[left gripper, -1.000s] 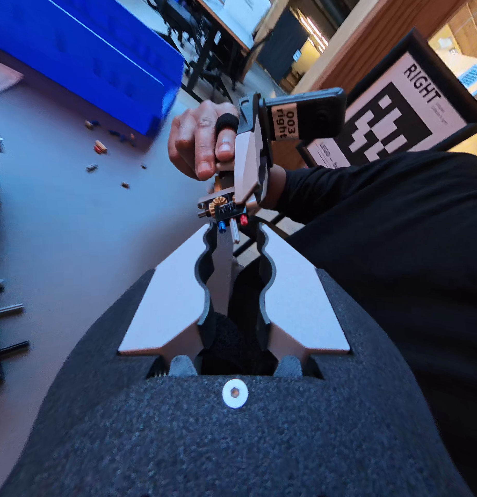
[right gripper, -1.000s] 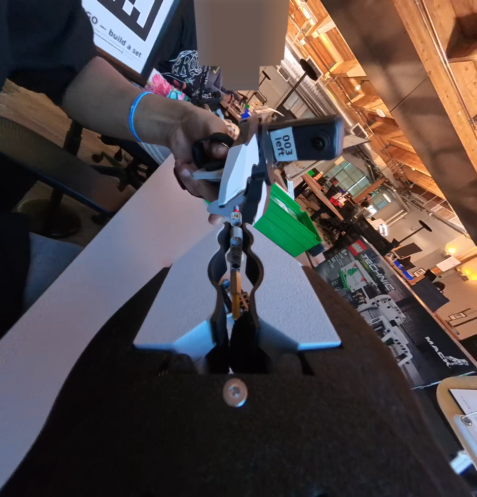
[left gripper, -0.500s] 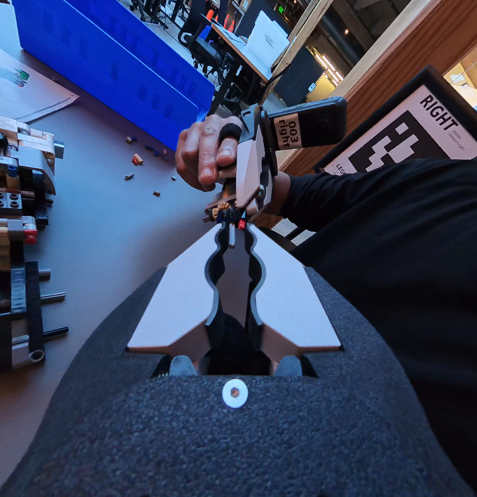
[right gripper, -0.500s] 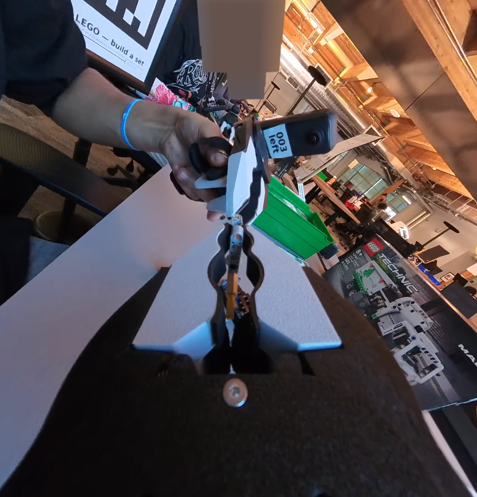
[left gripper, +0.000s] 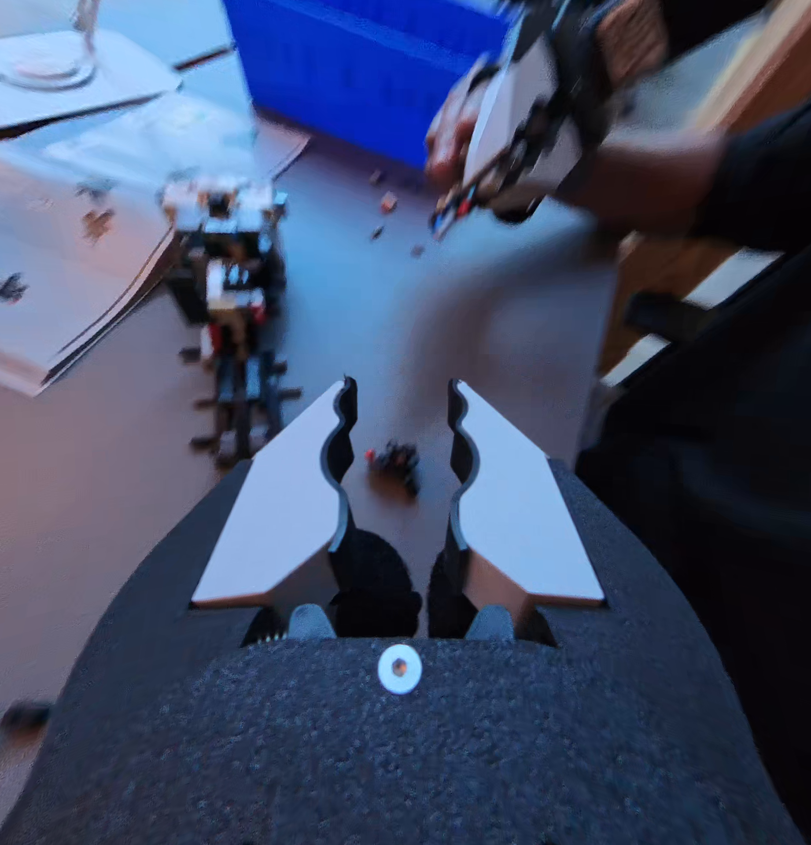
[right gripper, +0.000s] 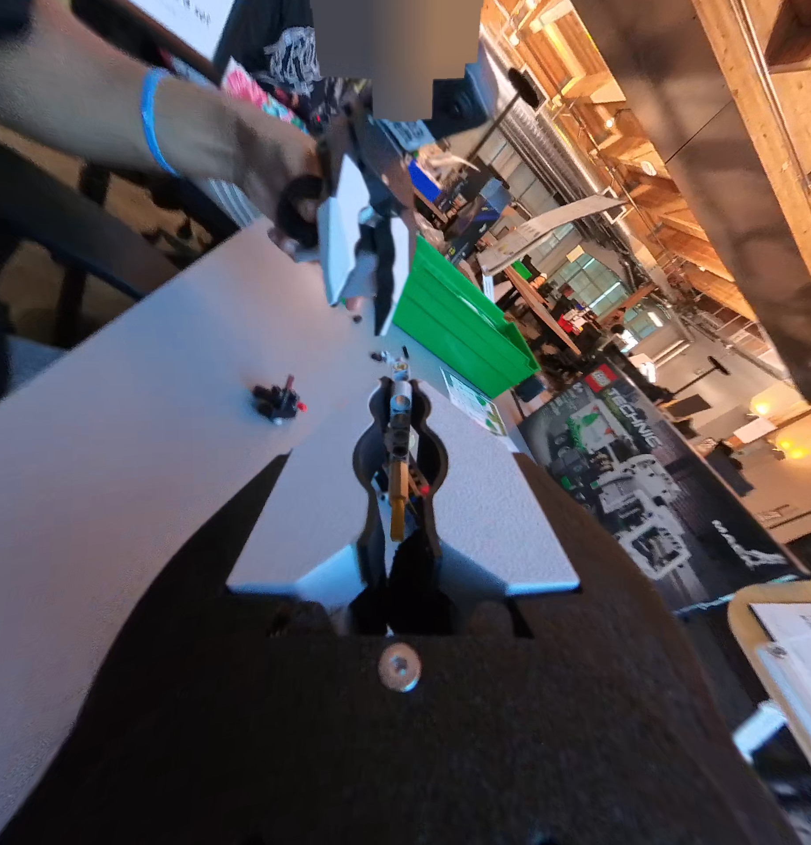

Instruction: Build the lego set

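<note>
Left wrist view: left gripper (left gripper: pixel 401 388) spread, nothing between the fingers, hovering over a small black sub-assembly (left gripper: pixel 393 459) lying on the table (left gripper: pixel 97 503), probably lined up to grab it. Main lego build (left gripper: pixel 230 283) at 10 o'clock, well apart, parked beside the booklet (left gripper: pixel 74 219). Blurred.

Right wrist view: right gripper (right gripper: pixel 400 388) pinches a thin lego assembly (right gripper: pixel 399 439) lengthwise, tip protruding, likely for mating. Sub-assembly at 10 o'clock.
</note>
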The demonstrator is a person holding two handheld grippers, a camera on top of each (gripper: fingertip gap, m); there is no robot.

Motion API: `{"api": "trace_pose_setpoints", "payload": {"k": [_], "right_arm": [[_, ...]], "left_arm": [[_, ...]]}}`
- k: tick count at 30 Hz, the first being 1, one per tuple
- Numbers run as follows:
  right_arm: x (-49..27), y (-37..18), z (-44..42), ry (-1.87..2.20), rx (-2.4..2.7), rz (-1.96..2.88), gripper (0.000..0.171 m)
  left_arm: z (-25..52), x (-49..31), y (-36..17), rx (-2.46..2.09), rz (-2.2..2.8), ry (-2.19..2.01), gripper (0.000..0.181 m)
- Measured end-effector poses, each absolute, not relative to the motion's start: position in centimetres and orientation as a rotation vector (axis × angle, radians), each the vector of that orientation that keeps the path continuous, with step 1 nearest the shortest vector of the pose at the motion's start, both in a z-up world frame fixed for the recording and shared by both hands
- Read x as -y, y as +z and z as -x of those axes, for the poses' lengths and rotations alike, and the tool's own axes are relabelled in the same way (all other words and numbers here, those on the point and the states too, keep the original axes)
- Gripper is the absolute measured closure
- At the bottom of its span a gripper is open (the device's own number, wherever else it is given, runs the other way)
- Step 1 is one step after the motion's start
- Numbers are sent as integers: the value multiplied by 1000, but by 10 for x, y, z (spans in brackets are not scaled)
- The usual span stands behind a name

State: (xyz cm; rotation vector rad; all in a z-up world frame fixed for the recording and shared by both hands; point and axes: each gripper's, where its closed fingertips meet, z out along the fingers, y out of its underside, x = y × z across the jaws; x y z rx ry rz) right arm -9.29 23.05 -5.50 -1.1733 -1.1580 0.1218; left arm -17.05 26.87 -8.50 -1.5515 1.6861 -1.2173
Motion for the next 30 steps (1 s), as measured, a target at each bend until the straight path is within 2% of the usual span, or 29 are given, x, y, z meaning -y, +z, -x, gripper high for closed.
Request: {"api": "trace_pose_setpoints", "payload": {"k": [4,8,14,20,21,24,30], "right_arm": [[-234,-70,91,40,1142,1119,165],[-241,-80,86,-133,1137,1066,165],[-246,-91,79,-135,1107,1104,165],[-249,-96,79,-113,1111,1122,165],[-249,-95,78,-118,1104,1119,165],[-252,-93,75,-108,1085,1118,164],[-269,-84,68,-257,1064,1038,165]], "left_arm": [[185,-273,-138,-1686,1603,-938,144],[189,-265,-160,-1596,1707,-985,144],[187,-260,-177,-1573,1827,-932,147],[179,-259,-190,-1608,1876,-836,175],[177,-260,-190,-1615,1868,-828,175],[165,-266,-175,-1590,1780,-895,176],[137,-287,-80,-1388,1582,-1442,176]]}}
